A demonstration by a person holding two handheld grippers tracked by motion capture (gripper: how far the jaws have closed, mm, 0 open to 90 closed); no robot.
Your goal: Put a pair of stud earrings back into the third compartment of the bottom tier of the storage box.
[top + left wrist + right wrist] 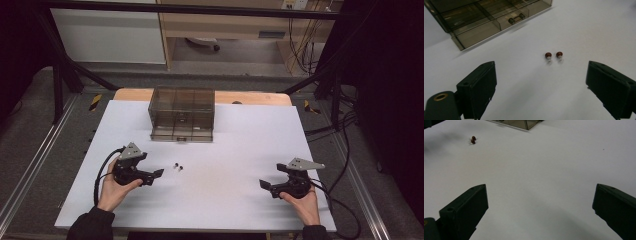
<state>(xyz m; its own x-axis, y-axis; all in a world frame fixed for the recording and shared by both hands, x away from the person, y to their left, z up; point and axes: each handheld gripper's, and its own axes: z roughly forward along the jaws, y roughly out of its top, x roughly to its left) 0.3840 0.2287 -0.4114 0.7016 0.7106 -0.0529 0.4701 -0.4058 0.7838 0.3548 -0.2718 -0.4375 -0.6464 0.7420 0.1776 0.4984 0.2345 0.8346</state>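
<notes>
Two small dark red earrings (pixel 553 56) with silver posts lie side by side on the white table (pixel 220 200), seen in the high view as a pair of earrings (pixel 177 166) near the middle. A smoky transparent drawer box (pixel 182 115) stands at the back; its lower drawer with a handle (pixel 516 18) is partly pulled out. My left gripper (pixel 156 175) sits just left of the earrings, open and empty. My right gripper (pixel 265 186) rests at the right front, open and empty, with the earrings (pixel 473 139) far off.
A dark metal frame surrounds the table, with cables on the floor at the right. A wooden board edge (pixel 250 97) shows behind the box. Bare white surface lies between the two grippers.
</notes>
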